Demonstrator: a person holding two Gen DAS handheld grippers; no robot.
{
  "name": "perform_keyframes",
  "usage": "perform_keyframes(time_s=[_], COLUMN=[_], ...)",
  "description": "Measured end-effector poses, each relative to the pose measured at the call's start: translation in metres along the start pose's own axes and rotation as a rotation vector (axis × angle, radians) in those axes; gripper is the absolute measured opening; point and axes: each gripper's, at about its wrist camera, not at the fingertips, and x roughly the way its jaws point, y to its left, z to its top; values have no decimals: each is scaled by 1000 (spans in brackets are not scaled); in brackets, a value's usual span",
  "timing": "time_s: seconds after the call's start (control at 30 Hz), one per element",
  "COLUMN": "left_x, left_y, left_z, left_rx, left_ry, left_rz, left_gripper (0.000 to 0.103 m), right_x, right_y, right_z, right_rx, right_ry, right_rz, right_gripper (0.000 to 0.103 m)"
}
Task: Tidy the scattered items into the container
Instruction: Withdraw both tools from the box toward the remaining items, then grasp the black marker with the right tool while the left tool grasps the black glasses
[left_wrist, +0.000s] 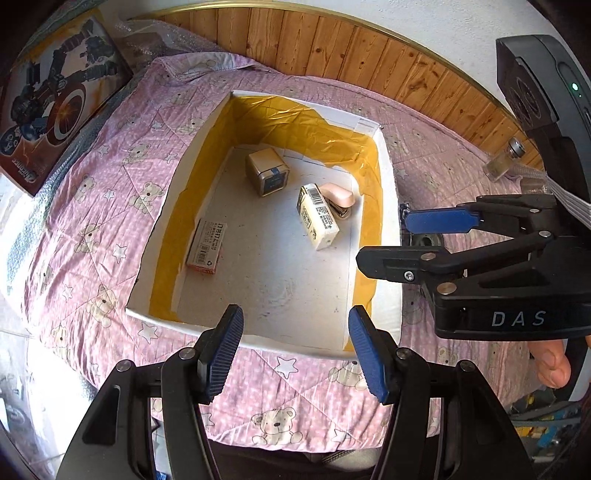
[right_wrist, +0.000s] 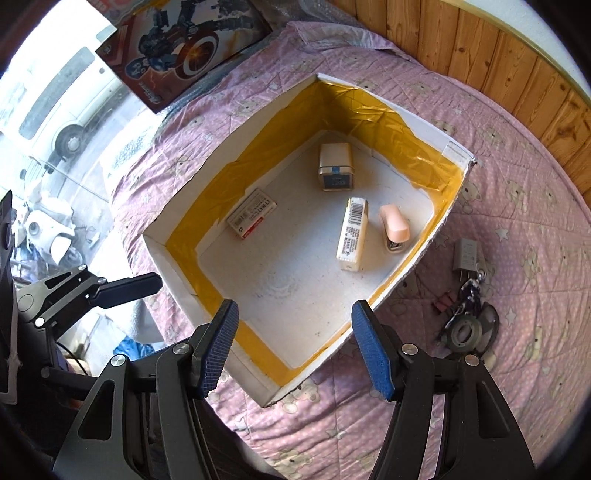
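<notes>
Four items inside the box (right_wrist: 177, 266), beyond both empty, spread fingers (right_wrist: 218, 343).

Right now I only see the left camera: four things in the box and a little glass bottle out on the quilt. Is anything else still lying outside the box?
Observer: Yes. The right camera shows a grey charger lying on the quilt, just outside the box.
Operator: Is that the only thing there?
Observer: No. A bunch of keys lies right by the charger, on the side nearer that camera.
</notes>
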Motion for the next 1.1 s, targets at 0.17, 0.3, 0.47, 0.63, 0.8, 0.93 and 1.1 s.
perform_keyframes(time_s=[0.17, 0.3, 0.47, 0.63, 0.8, 0.93, 1.1], left_x=[-7, -14, -26, -34, -20, -8, 6], left_y=[-13, -21, -31, -49, -75, -99, -125], left_z=[-12, -20, -28, -41, -55, -62, -60], left_rx=[35, 48, 74, 116, 148, 175, 195], left_ry=[-14, -21, -54, -97, -69, -54, -49], left_rz=[7, 13, 19, -63, -104, -133, -161], left_gripper=[61, 61, 61, 61, 61, 61, 61], right_x=[-7, -16, -38, -56, -55, -51, -44], right_y=[2, 9, 9, -16, -46, -70, -106], right_z=[-20, -32, -54, -85, -122, -153, -187], right_rx=[-7, -27, -54, -15, 53, 107, 203], right_ry=[-14, -42, -124, -203, -227, -239, -259], right_rz=[3, 13, 33, 62, 50, 32, 14], right_gripper=[67, 67, 67, 67, 67, 67, 67])
